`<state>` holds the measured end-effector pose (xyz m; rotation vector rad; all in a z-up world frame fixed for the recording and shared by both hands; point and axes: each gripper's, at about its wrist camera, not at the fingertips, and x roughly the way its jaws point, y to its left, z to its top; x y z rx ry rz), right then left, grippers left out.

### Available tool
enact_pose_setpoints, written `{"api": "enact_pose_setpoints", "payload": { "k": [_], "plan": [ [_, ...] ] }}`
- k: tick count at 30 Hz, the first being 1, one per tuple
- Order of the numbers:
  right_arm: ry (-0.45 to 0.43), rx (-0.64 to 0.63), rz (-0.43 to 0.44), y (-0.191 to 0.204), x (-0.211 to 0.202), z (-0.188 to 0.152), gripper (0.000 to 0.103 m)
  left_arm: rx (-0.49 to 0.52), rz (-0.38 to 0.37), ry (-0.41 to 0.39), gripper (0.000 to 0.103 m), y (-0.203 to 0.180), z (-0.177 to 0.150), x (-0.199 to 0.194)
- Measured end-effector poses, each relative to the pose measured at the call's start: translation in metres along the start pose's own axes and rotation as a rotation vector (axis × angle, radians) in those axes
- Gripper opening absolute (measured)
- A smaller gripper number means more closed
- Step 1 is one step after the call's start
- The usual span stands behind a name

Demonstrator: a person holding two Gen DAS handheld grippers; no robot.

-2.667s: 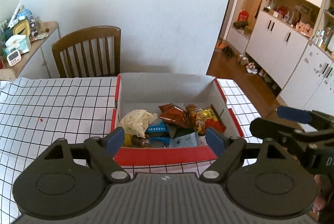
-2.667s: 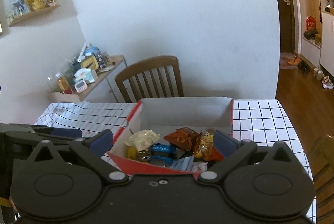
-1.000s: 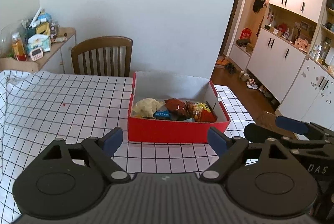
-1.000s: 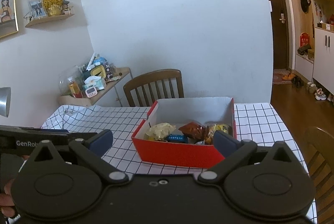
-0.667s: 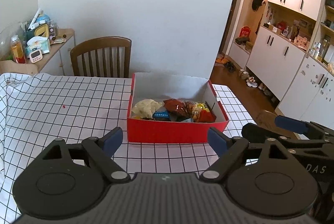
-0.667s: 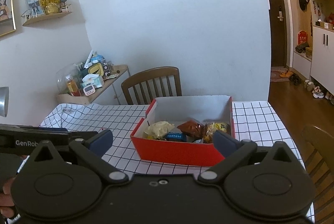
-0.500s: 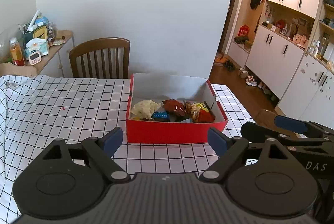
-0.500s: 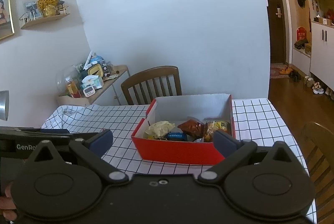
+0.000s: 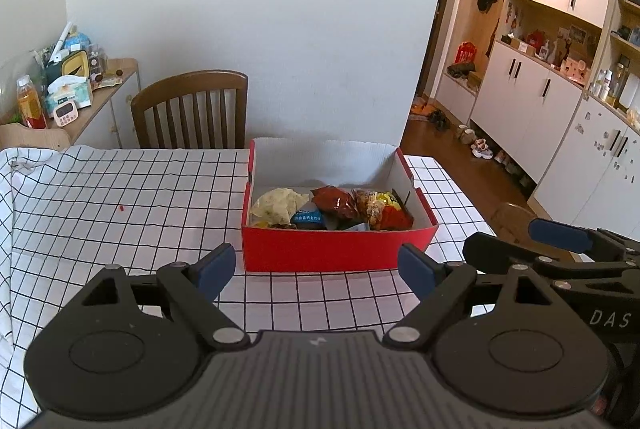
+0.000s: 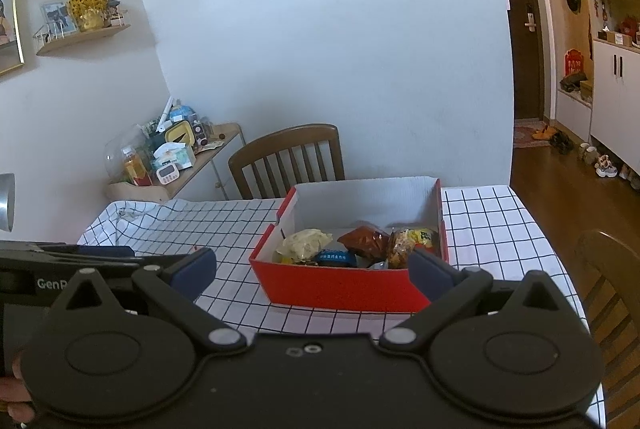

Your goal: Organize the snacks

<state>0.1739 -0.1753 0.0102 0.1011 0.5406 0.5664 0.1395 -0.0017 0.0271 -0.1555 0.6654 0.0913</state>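
A red cardboard box (image 9: 336,251) (image 10: 340,285) with a white inside stands on the checked tablecloth. In it lie several snack packets: a pale yellow one (image 9: 278,205) (image 10: 306,241), a blue one (image 9: 308,218) (image 10: 334,258), a dark red one (image 9: 336,203) (image 10: 364,239) and a yellow-orange one (image 9: 382,209) (image 10: 412,239). My left gripper (image 9: 316,271) is open and empty, a short way back from the box's front wall. My right gripper (image 10: 312,269) is open too, with nothing held, in front of the box. Its fingers (image 9: 558,235) show at the right edge of the left wrist view.
The table (image 9: 100,213) carries a white cloth with a black grid. A wooden chair (image 9: 190,109) stands behind it against the wall. A cluttered side shelf (image 9: 60,97) is at the far left. Another chair (image 10: 612,269) is on the right, with white cabinets (image 9: 532,101) beyond.
Since the earliest frames both grippers have drawn back from over the box, which now looks smaller and farther. Over the last second the views barely shift.
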Motion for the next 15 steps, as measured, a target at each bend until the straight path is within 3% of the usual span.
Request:
{"api": "enact_pose_setpoints", "payload": {
  "k": [15],
  "plan": [
    [0.024, 0.008, -0.005, 0.0026, 0.0031, -0.0047, 0.103, -0.012, -0.001, 0.035, 0.088, 0.0047, -0.0035, 0.0048]
  ]
}}
